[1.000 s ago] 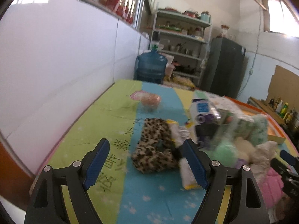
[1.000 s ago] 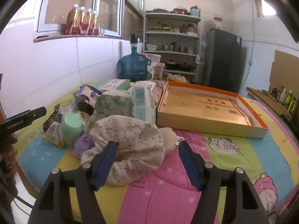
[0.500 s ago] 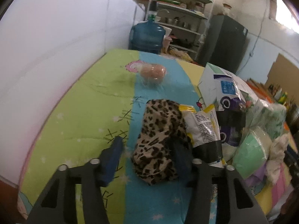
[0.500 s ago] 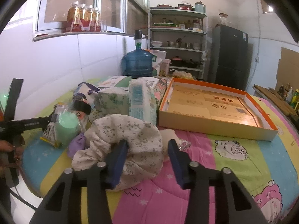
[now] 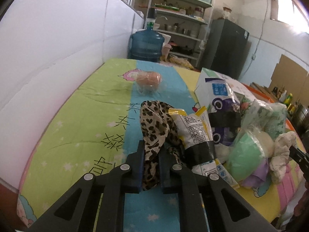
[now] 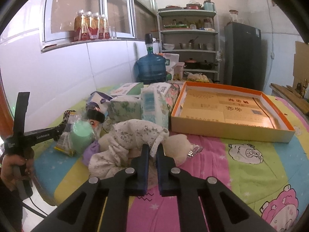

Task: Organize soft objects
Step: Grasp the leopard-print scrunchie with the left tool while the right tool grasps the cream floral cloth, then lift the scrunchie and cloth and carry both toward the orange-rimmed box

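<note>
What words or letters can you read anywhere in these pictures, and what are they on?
"GenRobot.AI": white letters on the black arm of the left hand-held gripper, seen from the right wrist camera.
Black Chinese characters on the green and blue tablecloth: too distorted to read.
Red print inside the orange box: too blurred.
Small print on the yellow snack packet: too small.
Labels on the tissue packs: too blurred.

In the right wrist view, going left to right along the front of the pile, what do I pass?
Mint-green soft roll in clear wrap → white floral fabric bundle, pinched by the right tongs → cream fluffy pad → open orange-rimmed cardboard box.
</note>
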Demonstrator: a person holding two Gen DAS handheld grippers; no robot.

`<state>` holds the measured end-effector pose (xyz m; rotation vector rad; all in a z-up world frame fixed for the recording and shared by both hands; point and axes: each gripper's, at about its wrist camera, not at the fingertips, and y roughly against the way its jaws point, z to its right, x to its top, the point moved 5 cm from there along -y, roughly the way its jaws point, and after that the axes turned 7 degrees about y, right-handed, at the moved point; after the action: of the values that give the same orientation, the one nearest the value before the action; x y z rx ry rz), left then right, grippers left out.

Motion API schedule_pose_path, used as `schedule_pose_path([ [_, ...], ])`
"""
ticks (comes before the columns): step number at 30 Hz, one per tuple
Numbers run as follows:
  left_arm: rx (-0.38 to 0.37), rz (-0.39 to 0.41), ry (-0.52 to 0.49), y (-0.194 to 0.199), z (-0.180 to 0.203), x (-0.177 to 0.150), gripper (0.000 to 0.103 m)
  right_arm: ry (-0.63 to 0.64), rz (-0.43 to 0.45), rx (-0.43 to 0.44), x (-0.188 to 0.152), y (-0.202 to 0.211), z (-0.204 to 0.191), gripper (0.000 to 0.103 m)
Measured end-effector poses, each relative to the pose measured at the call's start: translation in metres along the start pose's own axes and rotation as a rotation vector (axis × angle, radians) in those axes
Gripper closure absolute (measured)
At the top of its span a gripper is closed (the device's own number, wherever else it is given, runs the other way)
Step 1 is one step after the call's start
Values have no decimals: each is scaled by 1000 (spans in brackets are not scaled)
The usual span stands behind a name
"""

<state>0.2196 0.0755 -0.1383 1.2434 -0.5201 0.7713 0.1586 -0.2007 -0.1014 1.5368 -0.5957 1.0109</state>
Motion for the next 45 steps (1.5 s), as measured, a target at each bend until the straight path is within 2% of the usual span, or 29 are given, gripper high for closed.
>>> schedule_pose_path([
  [10,-2,131,-20,55,6,6,92,34,70,-2,13,26,-6,96],
  [17,-42,230,-49,99,26,23,92,65,122,-27,26,46,-2,96],
  [22,-94,284,-114,123,63,34,92,76,168,-52,36,62,12,96],
  [27,-177,316,-165,140,109,44,92,77,203,-90,46,77,33,96],
  [36,-294,310,-217,131,197,51,92,55,242,-185,55,96,86,96],
  [45,-347,260,-221,95,269,59,92,1,270,-252,65,99,150,96],
])
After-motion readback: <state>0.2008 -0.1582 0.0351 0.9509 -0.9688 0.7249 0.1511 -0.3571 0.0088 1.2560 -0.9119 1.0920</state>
